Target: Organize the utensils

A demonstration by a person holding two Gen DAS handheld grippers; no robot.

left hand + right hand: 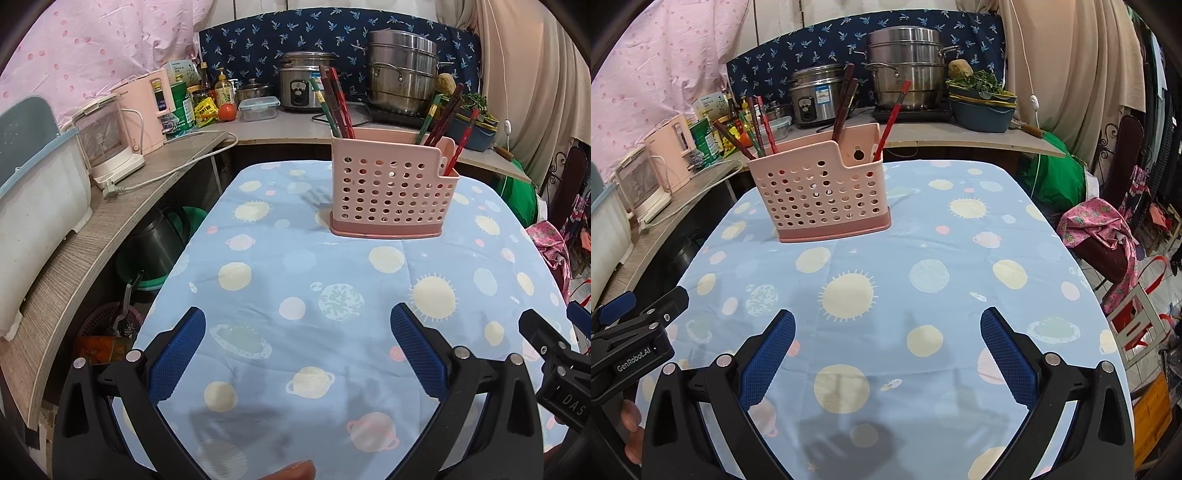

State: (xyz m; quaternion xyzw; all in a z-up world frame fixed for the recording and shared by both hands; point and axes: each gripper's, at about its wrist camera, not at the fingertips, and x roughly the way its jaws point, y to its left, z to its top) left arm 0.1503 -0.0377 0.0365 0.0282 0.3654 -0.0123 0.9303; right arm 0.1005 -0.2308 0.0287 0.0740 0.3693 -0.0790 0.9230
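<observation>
The rack (391, 188) stands upright at the far end of the table (280, 295), and every chopstick you can see is already in it. From your left gripper (297, 354) it sits at about one o'clock, well apart; from your right gripper (886, 356) it sits at about eleven o'clock, also well apart. So it lies between the two lines of sight, and neither hand looks clearly nearer.

Look at the contents. In the left view one bunch of chopsticks (334, 105) rises from the rack's left end, leaning toward eleven o'clock, green and dark red together. A second bunch (441, 118) rises from the right end, leaning toward one o'clock. A lone red stick (461, 142) stands in the low notched pocket at the right. All long axes run near upright, tips down inside the rack.

Both your grippers are spread wide with nothing between the blue pads (768, 354), hovering low over the near edge of the cloth. No loose utensil shows on the cloth in either view.

My read: sorting looks close to done or finished, unless you mean to regroup sticks by colour. Reaching for any stick means going forward and gripping high on its shaft.
</observation>
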